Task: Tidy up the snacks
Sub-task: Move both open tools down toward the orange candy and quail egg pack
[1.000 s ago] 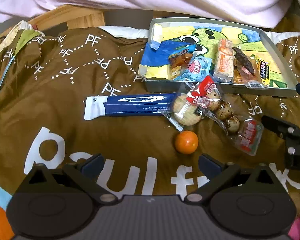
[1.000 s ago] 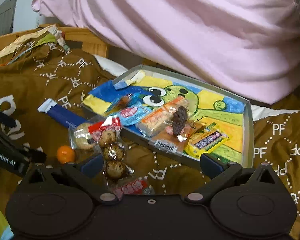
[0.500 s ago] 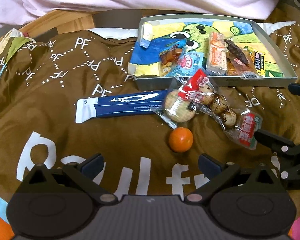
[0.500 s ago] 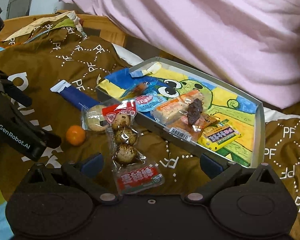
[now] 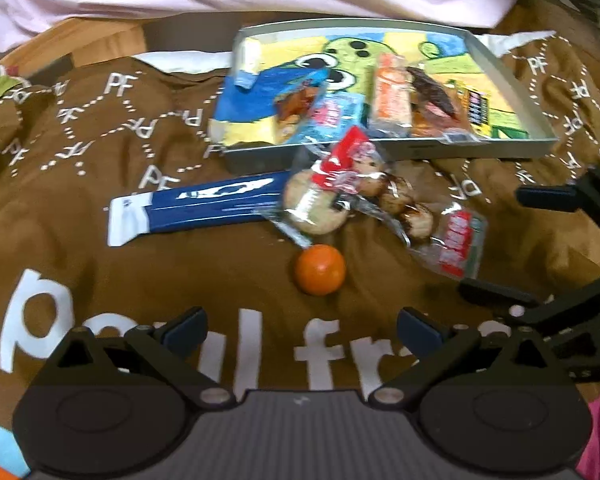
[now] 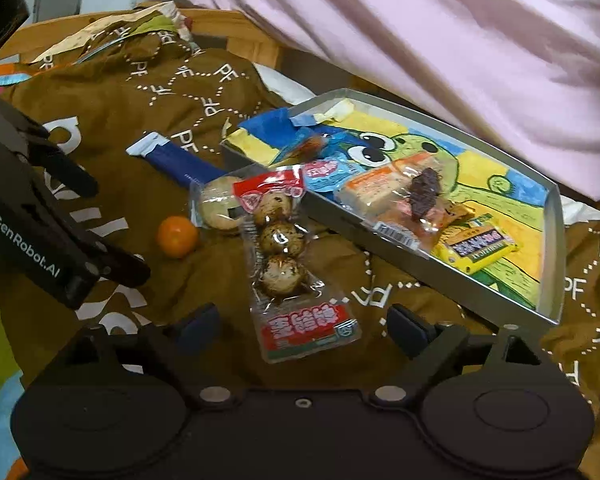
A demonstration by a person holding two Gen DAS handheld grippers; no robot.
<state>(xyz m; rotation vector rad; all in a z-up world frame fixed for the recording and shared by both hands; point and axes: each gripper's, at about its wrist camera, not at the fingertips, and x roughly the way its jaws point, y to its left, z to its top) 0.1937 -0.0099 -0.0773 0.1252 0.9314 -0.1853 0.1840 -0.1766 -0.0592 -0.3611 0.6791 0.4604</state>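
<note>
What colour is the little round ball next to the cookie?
Orange. The little round fruit shows sharpest in the right wrist view, lying on the brown blanket.

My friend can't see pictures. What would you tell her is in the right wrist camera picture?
The open right gripper points at a clear packet of three speckled eggs lying on a brown blanket. Beside the packet are a round cookie, a small orange and a blue stick pack. Behind is a cartoon-lined tray holding more wrapped snacks.
</note>
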